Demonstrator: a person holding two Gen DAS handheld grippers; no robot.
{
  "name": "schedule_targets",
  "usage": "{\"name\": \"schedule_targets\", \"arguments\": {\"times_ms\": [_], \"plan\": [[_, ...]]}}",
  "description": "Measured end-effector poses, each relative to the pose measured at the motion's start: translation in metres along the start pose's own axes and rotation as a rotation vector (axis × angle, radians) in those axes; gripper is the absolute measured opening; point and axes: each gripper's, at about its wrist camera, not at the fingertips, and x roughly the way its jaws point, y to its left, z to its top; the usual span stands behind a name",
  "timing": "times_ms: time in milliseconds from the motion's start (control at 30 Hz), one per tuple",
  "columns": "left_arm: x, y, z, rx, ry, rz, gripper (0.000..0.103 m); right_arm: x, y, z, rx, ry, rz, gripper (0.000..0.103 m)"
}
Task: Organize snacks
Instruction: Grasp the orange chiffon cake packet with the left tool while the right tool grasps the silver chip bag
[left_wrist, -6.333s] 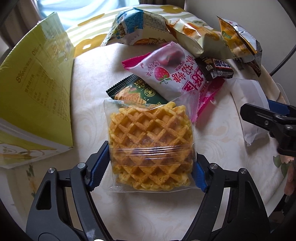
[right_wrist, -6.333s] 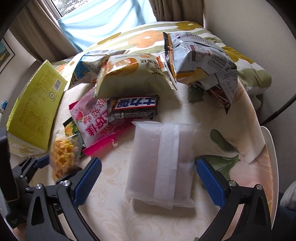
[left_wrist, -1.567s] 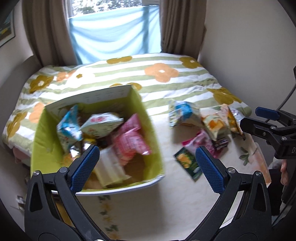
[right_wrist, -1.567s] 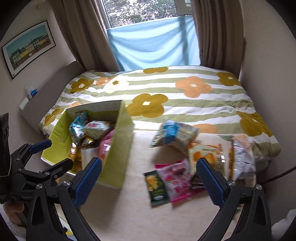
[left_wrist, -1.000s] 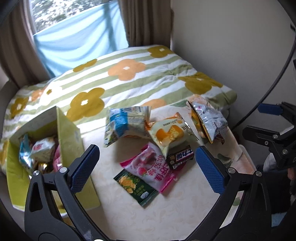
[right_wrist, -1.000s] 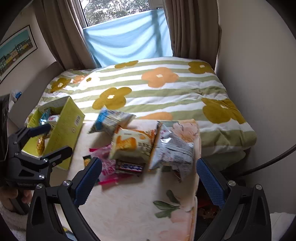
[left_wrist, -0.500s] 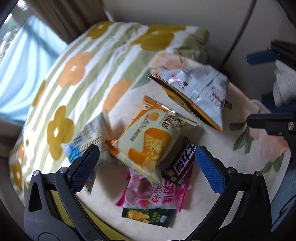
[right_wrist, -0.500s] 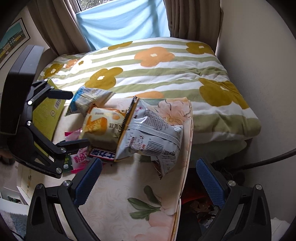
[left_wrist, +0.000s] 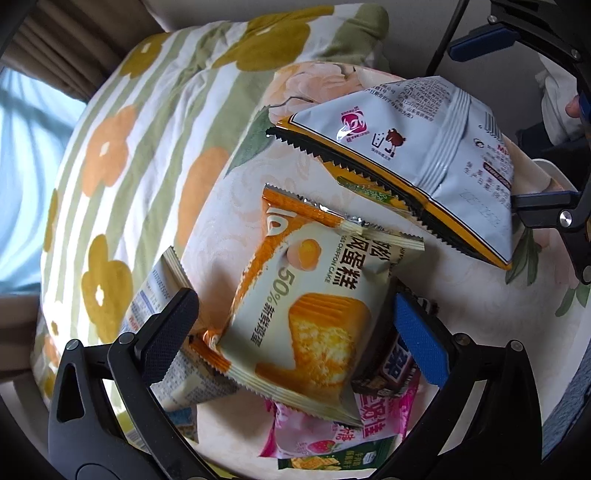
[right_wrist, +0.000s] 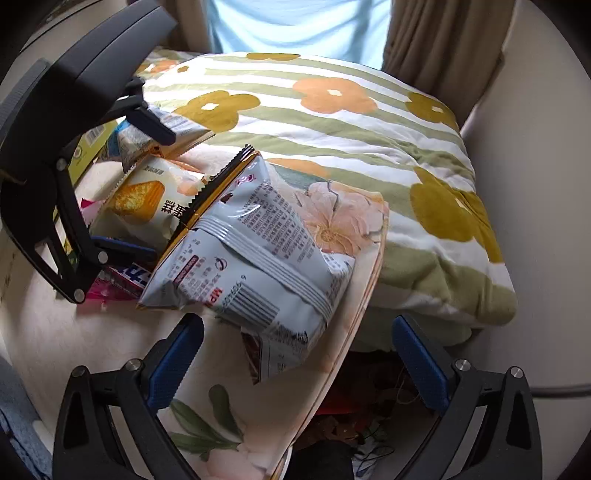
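A cream-and-orange chiffon cake packet (left_wrist: 303, 314) lies on top of the snack pile on the table. My left gripper (left_wrist: 295, 332) is open, one finger on each side of this packet. The right wrist view shows that left gripper (right_wrist: 136, 184) around the same cake packet (right_wrist: 147, 199). A silver chip bag (right_wrist: 251, 258) lies near the table edge. My right gripper (right_wrist: 295, 358) is open, and the bag's lower end sits between its fingers. In the left wrist view the silver chip bag (left_wrist: 424, 147) lies beyond the cake packet, with the right gripper (left_wrist: 517, 122) open at its far end.
Under the cake packet lie a chocolate bar (left_wrist: 399, 365), a pink strawberry packet (left_wrist: 332, 432), a green cracker packet (left_wrist: 332, 461) and a blue-white bag (left_wrist: 166, 295). A yellow-green box (right_wrist: 92, 144) stands far left. The table's edge (right_wrist: 369, 277) borders a flowered duvet (right_wrist: 332, 110).
Both grippers have come down onto the snack pile. The left now straddles the chiffon cake packet, and the right has closed in on the silver bag.
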Motion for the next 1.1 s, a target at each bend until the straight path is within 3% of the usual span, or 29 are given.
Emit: {"name": "schedule_targets", "arguments": {"times_ms": [100,300,567,633,767,867,1100], "plan": [[0.005,0.000,0.003,0.014,0.004,-0.025,0.101,0.005,0.003,0.003,-0.046,-0.001,0.005,0.102],[0.019,0.000,0.004,0.016,0.054,-0.081,0.076,0.015,0.009,0.008,-0.118,0.005,-0.009,0.102],[0.017,0.000,0.001,-0.003,0.041,-0.092,0.067,0.018,0.020,0.015,-0.211,-0.026,-0.025,0.101],[0.014,-0.001,0.002,-0.010,0.035,-0.089,0.066,0.019,0.022,0.018,-0.216,-0.029,-0.013,0.096],[0.008,-0.002,0.001,-0.019,0.024,-0.071,0.065,0.024,0.025,0.023,-0.233,-0.012,0.014,0.073],[0.005,-0.001,-0.001,-0.031,0.020,-0.061,0.065,0.022,0.025,0.024,-0.225,-0.014,0.019,0.066],[-0.017,0.000,-0.007,-0.066,-0.017,-0.046,0.065,0.008,0.013,0.025,-0.116,-0.030,0.014,0.063]]}}
